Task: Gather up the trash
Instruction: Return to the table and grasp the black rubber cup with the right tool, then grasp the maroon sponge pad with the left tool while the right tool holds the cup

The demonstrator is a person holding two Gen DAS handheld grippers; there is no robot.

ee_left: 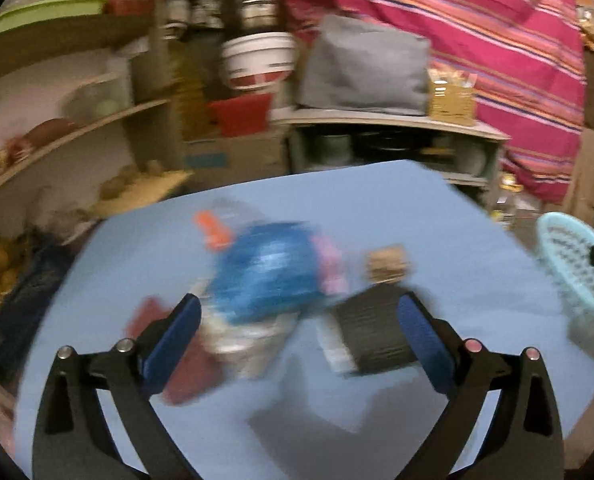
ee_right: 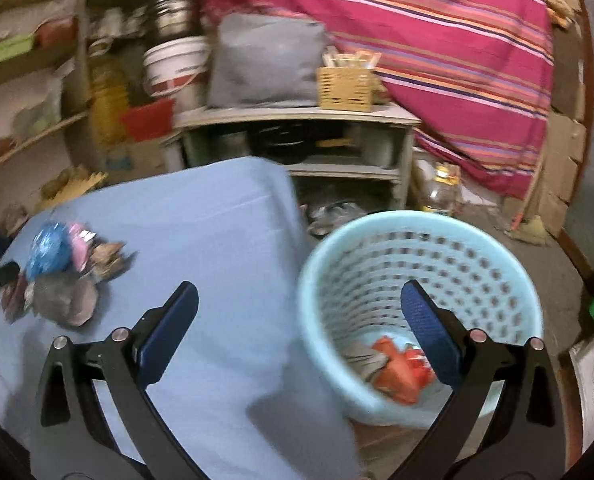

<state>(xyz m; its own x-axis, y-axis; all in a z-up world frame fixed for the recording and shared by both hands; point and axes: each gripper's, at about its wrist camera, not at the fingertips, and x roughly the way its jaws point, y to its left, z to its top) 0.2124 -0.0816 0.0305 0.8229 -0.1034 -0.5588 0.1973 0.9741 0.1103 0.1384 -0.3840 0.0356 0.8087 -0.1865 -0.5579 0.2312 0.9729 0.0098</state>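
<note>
- Your left gripper (ee_left: pixel 299 316) has its jaws spread wide, holding nothing, above the blue worktop (ee_left: pixel 437 220).
- Just ahead of those jaws lies the blurred trash pile (ee_left: pixel 265 276): a blue wrapper, pink and orange scraps; a black box (ee_left: pixel 377 328) sits inside the right jaw.
- Your right gripper (ee_right: pixel 299 304) also has its jaws wide apart and empty.
- Its right jaw hangs over the light blue basket (ee_right: pixel 497 264), beside the worktop edge, with a red wrapper (ee_right: pixel 397 372) at the bottom.
- The pile lies far left of those jaws.
</note>
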